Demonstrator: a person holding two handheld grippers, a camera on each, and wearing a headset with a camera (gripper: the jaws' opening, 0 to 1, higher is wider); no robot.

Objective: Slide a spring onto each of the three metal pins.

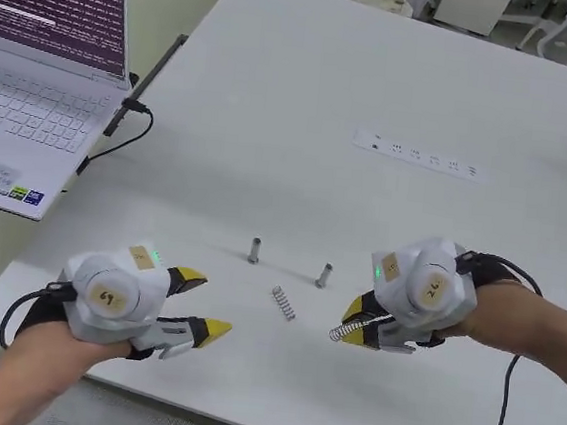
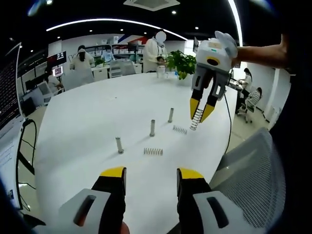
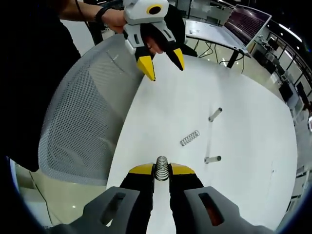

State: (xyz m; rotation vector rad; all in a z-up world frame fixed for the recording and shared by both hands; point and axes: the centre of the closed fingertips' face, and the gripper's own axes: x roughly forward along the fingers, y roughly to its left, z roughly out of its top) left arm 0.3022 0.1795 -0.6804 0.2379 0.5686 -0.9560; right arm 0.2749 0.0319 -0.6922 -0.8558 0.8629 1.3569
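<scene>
- The right gripper is pinching the held spring between narrowed jaws. The coil is sticking out past the tips, above the table. With only one end gripped, the free end is likely to be wobbling, so it may be missing a pin top or catching on its edge.
- Squeezing harder to steady it is risking a bent coil or the spring popping out sideways.
- The left gripper is hovering with its jaws wide apart, holding nothing, so nothing is bracing a pin if the spring snags.
- All three pins are standing upright and bare: the near pin, the middle pin and the far pin. Whether they are fixed to the table is too small to tell; if they are free-standing, a sideways nudge is enough to topple one.
- The first loose spring and the second loose spring are lying just beside the pins, so a low approach is risking rolling them away.
</scene>
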